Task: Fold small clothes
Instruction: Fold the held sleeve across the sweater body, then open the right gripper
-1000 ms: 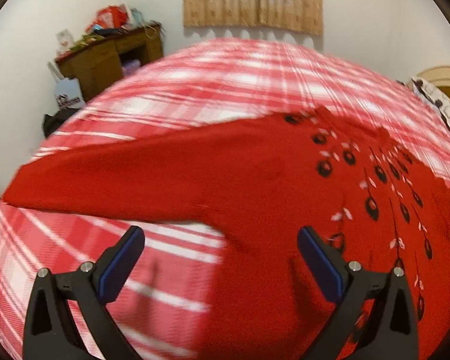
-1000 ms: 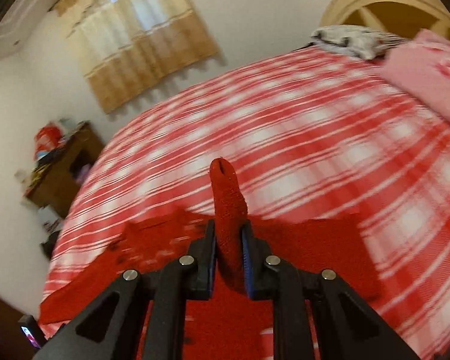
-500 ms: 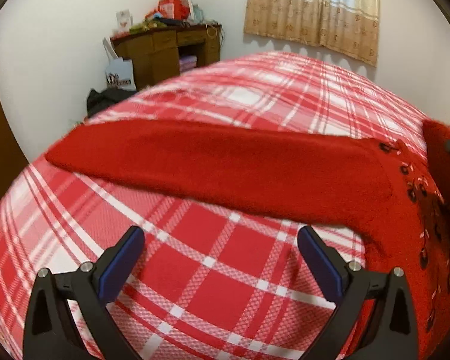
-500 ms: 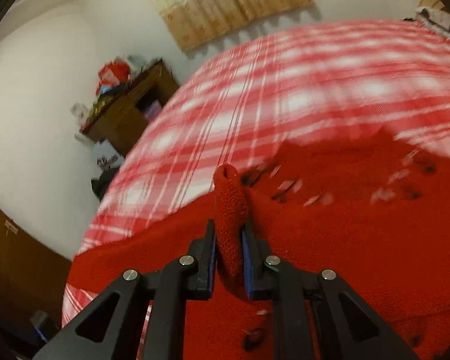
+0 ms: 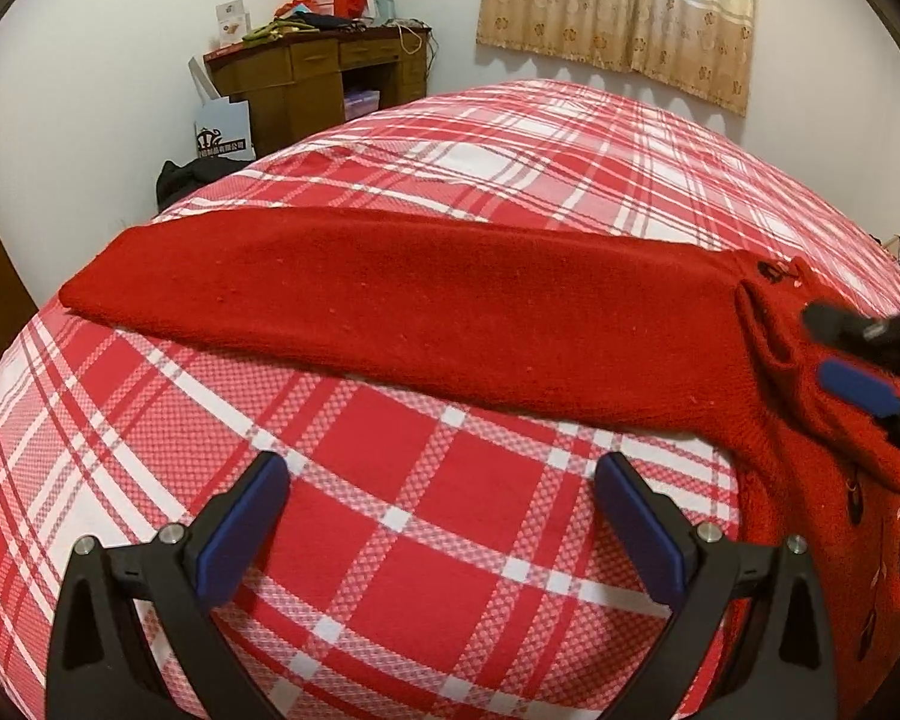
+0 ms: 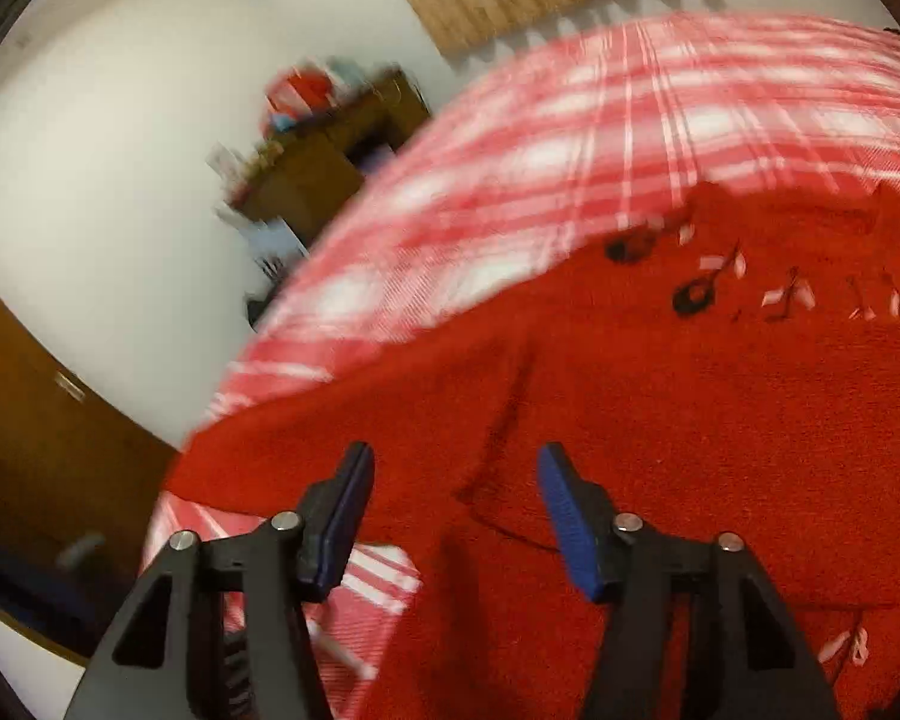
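Observation:
A red knitted sweater (image 5: pixel 420 300) with black and white embroidery lies on the plaid bedspread (image 5: pixel 450 540), one long sleeve stretched out to the left. My left gripper (image 5: pixel 441 471) hovers open over bare bedspread just in front of that sleeve, nothing between its blue pads. My right gripper (image 6: pixel 455 459) hangs over the sweater (image 6: pixel 690 420) near where sleeve meets body. Its jaws are opening, and the fabric lies flat beneath them, not pinched. In the left wrist view the right gripper (image 5: pixel 822 343) shows at the right edge, above the shoulder.
A wooden desk (image 5: pixel 312 78) piled with clutter stands against the far wall, with a white bag (image 5: pixel 225 132) and a dark bundle (image 5: pixel 192 174) on the floor beside it. A beige curtain (image 5: pixel 618 12) hangs behind the bed. The bed edge drops off at the left.
The right gripper came down to the left onto the sweater and let go of the red fold it had pinched. The left gripper shifted from the sweater body to the sleeve, then stayed still.

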{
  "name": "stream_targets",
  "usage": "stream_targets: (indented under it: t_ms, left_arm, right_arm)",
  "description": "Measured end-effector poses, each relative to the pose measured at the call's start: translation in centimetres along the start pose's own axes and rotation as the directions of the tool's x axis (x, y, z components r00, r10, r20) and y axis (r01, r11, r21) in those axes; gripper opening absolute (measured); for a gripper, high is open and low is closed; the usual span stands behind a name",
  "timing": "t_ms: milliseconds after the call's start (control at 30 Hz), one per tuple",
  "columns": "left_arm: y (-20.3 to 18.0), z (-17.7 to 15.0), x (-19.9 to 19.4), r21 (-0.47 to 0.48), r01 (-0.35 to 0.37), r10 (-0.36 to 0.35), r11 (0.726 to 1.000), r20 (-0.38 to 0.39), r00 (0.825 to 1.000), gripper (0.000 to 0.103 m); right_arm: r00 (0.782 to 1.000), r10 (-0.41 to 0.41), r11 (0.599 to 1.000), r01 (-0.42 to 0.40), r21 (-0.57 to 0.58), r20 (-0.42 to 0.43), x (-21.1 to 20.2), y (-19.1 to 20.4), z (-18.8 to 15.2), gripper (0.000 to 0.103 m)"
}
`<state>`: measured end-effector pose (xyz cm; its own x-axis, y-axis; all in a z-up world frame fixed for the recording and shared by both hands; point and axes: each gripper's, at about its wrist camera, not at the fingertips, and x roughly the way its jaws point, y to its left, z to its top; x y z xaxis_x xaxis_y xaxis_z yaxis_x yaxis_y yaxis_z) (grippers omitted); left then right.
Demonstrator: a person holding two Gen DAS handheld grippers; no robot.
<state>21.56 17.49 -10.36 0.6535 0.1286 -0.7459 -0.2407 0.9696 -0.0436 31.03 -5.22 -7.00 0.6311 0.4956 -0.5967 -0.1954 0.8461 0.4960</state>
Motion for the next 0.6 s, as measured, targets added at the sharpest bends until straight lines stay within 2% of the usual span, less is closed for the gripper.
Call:
stream_targets:
  t_ms: [33, 67, 233, 333, 467, 533, 600]
  left_arm:
    - [-0.1, 0.0, 0.0, 0.002, -0.002, 0.002, 1.000, -0.001, 1.000, 0.103]
    - [0.0, -0.1, 0.0, 0.005, -0.005, 0.005, 1.000, 0.000, 1.000, 0.103]
    - [-0.1, -0.2, 0.1, 0.017, -0.023, 0.023, 1.000, -0.002, 1.000, 0.103]
    - [-0.1, -0.1, 0.2, 0.012, -0.018, 0.018, 1.000, 0.000, 1.000, 0.103]
    - [-0.1, -0.2, 0.2, 0.012, -0.018, 0.018, 1.000, 0.001, 1.000, 0.103]
    - [-0.1, -0.2, 0.2, 0.013, -0.020, 0.020, 1.000, 0.000, 1.000, 0.103]
    - [0.0, -0.2, 0.2, 0.009, -0.014, 0.014, 1.000, 0.002, 1.000, 0.103]
  right_arm:
    - [1.000, -0.026, 1.000, 0.026, -0.003, -0.001, -0.1, 0.0, 0.0, 0.026]
    - [0.998, -0.054, 0.999, 0.054, -0.007, -0.017, 0.4, -0.1, -0.1, 0.021]
    - [0.991, -0.072, 0.997, 0.069, -0.029, -0.115, 3.7, 0.0, -1.4, 0.021]
    - [0.991, -0.093, 0.995, 0.088, -0.049, -0.093, 4.1, 0.1, -1.8, 0.021]
    - [0.988, -0.102, 0.993, 0.093, -0.077, -0.118, 3.6, 0.3, -1.4, 0.021]
    - [0.994, -0.092, 0.994, 0.088, -0.063, -0.064, 1.1, -0.2, -0.7, 0.021]
    - [0.992, -0.128, 0.990, 0.129, -0.061, 0.014, -1.8, -1.3, 0.0, 0.021]
